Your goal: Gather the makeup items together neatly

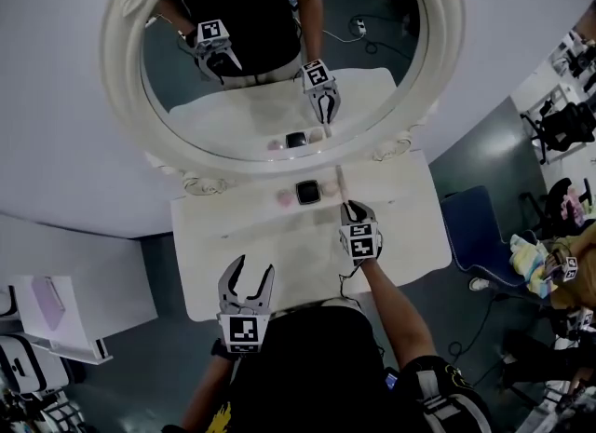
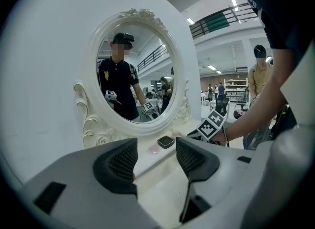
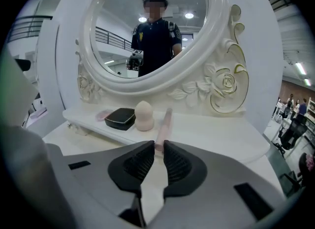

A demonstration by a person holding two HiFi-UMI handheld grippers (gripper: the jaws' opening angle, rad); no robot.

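A white desk (image 1: 279, 254) stands against a wall, with an oval mirror in a carved white frame (image 1: 119, 68) behind it. A raised white ledge (image 3: 211, 132) runs along the foot of the mirror, and the makeup items lie on it in a short row. From left to right in the right gripper view they are a flat round pink pad (image 3: 103, 115), a square black compact case (image 3: 119, 117), a beige egg-shaped sponge (image 3: 143, 115) standing upright just beside the case, and a slim pale pink tube (image 3: 166, 122).

The right tongs (image 3: 158, 150) are clamped on the near end of the tube. The rest of the tube points away toward the mirror, close to the sponge.

The left tongs (image 2: 156, 157) are held over the near part of the desk, well apart from the items. Their jaws stand apart with nothing between them.

Each gripper's cube shows black-and-white square markers. Any print on the makeup items is too small to read.
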